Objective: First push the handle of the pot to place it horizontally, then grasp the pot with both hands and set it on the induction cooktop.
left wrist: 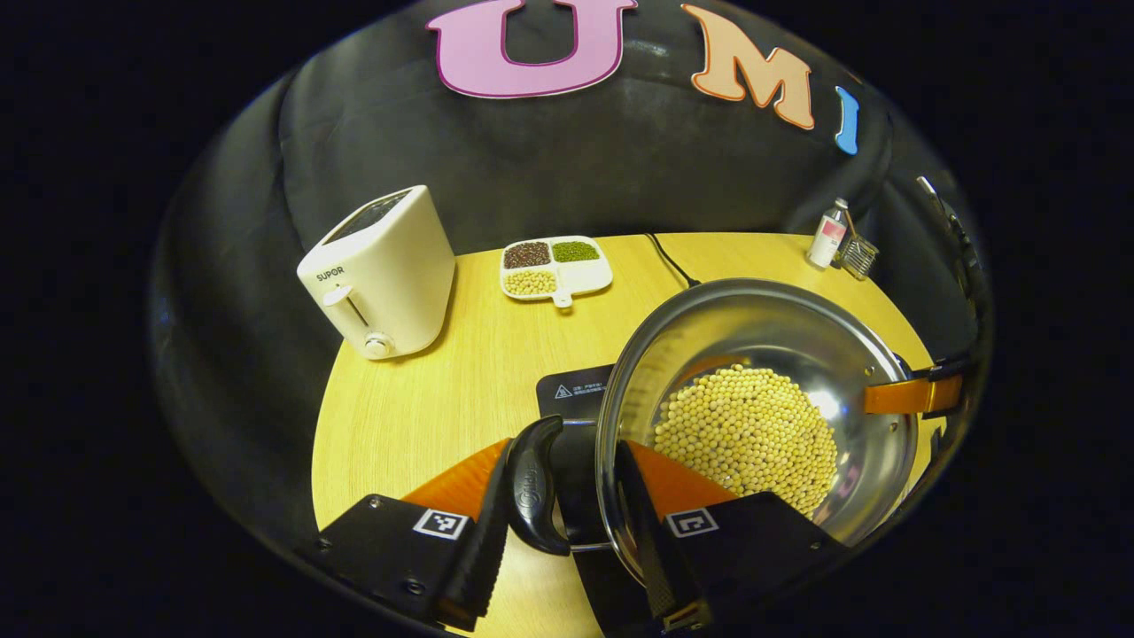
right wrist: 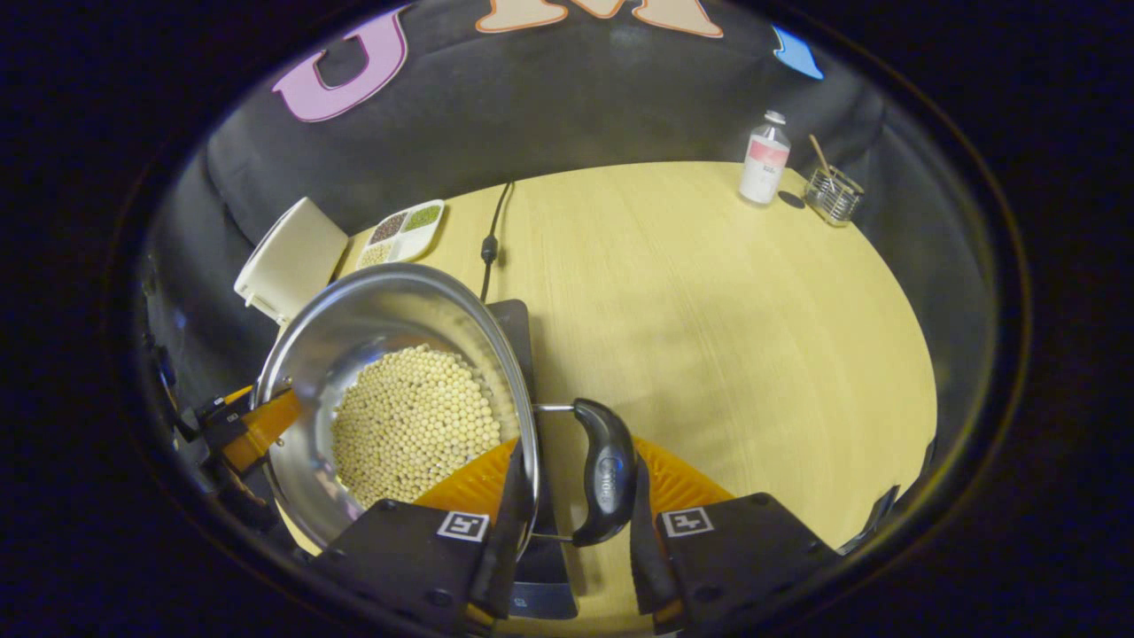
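A steel pot [left wrist: 753, 319] [right wrist: 381, 310] holds a layer of soybeans [left wrist: 753, 434] [right wrist: 416, 425]. It sits over the black induction cooktop [left wrist: 576, 390] [right wrist: 518, 323]; I cannot tell whether it rests on it. In the left gripper view my left gripper [left wrist: 565, 478] is shut on the near black side handle [left wrist: 534, 492], one finger outside the handle and the other inside the pot wall. In the right gripper view my right gripper [right wrist: 578, 470] clamps the opposite side handle [right wrist: 607, 478] the same way. Each view also catches the other gripper [left wrist: 921, 390] [right wrist: 248, 425] across the pot.
On the round wooden table [left wrist: 425, 399] [right wrist: 709, 310] stand a white toaster [left wrist: 381, 275] [right wrist: 288, 252], a divided tray of beans [left wrist: 556, 266] [right wrist: 403, 232], a small bottle [left wrist: 827, 235] [right wrist: 764, 159] and a wire holder [left wrist: 858, 255] [right wrist: 833, 193]. The cooktop's cord [left wrist: 669, 259] [right wrist: 489, 239] runs back.
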The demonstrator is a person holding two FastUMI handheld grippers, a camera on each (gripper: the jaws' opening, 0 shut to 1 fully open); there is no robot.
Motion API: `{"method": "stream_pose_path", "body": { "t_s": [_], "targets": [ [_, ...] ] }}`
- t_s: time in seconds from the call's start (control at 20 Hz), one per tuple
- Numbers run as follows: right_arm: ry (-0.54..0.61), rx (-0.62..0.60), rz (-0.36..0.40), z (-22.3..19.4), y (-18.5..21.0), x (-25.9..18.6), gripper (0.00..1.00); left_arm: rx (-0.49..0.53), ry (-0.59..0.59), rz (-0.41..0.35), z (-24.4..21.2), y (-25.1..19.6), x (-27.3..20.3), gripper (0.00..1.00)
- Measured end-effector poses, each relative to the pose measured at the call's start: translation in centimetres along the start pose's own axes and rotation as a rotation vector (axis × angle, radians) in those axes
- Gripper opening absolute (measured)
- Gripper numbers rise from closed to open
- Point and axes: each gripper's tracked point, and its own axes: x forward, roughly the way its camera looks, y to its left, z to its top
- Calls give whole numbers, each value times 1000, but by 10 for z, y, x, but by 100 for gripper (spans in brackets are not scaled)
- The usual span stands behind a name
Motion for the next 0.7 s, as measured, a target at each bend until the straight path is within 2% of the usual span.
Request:
{"method": "stream_pose_path", "body": {
  "t_s": [0.05,0.1,0.15,0.25,0.3,0.35,0.4,0.6,0.7],
  "targets": [
    [0,-2,-1,0,0,2,49,0,1,4,0,0,0,67],
    [-2,-5,-3,1,-1,0,52,0,4,7,-1,0,-1,69],
    [-5,-6,-2,0,-1,1,59,-5,9,15,-2,1,-2,70],
    [-25,1,-2,5,-2,-4,59,-22,5,52,-2,9,-2,74],
    [-32,5,3,6,-3,-6,61,-26,5,66,-2,11,-5,81],
    [-37,8,10,8,-3,-8,63,-30,-1,69,-2,11,-8,84],
    [-43,9,15,9,-3,-10,69,-35,-9,74,0,11,-10,93],
    [-97,18,16,19,-14,-28,92,-26,-72,106,11,15,-30,93],
    [-134,20,21,24,-18,-40,94,-16,-107,133,20,17,-42,92]
  ]
}}
